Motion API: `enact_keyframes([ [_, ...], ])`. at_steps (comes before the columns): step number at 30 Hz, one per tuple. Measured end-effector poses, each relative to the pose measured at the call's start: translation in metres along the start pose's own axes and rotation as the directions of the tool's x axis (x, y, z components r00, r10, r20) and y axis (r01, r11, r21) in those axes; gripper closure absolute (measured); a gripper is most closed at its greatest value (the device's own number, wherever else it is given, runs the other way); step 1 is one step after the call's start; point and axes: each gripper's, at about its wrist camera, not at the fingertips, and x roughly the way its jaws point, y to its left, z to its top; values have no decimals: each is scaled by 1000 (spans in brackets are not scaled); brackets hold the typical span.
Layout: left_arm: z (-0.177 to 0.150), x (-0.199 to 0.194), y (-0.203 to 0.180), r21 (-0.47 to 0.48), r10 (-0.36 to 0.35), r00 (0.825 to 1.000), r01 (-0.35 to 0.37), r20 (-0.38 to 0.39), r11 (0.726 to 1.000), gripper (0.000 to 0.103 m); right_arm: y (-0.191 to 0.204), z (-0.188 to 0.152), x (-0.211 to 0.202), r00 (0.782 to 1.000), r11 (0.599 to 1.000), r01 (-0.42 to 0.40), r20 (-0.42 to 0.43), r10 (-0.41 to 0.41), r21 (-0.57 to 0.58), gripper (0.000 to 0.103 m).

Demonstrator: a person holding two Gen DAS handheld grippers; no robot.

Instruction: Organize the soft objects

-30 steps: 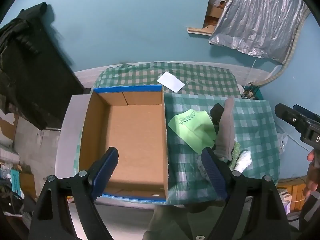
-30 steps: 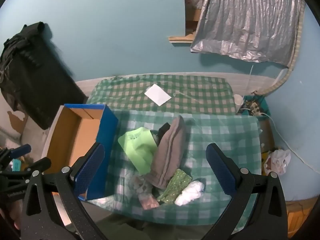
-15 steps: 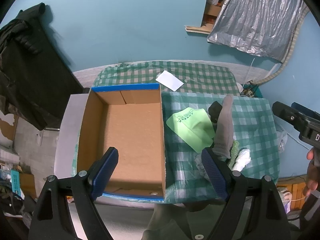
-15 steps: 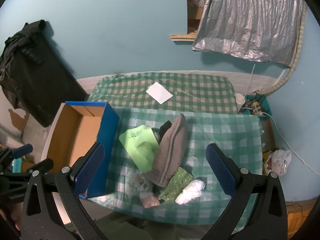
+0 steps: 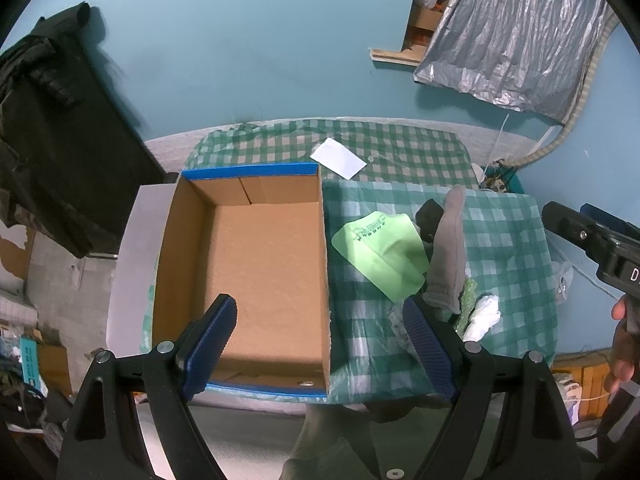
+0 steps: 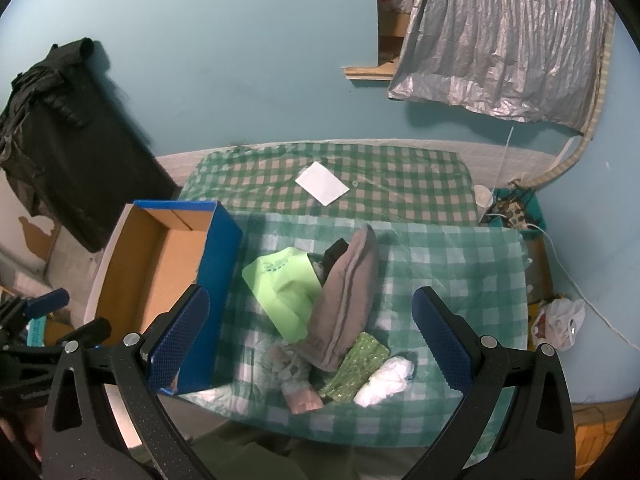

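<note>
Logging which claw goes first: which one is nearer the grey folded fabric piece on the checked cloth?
Right. The right claw, open, hovers directly over the grey folded fabric piece. The left claw, open, hovers over the open cardboard box, the fabric beside its right finger.

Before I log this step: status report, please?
Left gripper open, right gripper open, both empty. Box empty. Soft pile beside it on cloth, untouched. Nothing blocks.

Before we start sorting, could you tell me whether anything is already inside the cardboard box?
No, the cardboard box shows only its bare brown floor.
</note>
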Motion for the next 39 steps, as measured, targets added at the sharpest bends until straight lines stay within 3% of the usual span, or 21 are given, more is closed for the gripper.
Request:
enact_keyframes([
  [32, -1, 3, -3, 7, -23, 1000, 23, -19, 1000, 17, 2, 1, 0, 1000, 1000, -2, -8, 2, 1, 2],
  [39, -1, 4, -8, 18, -23, 999, 23, -23, 1000, 17, 6, -12, 0, 1000, 1000, -7, -18, 7, 6, 2],
])
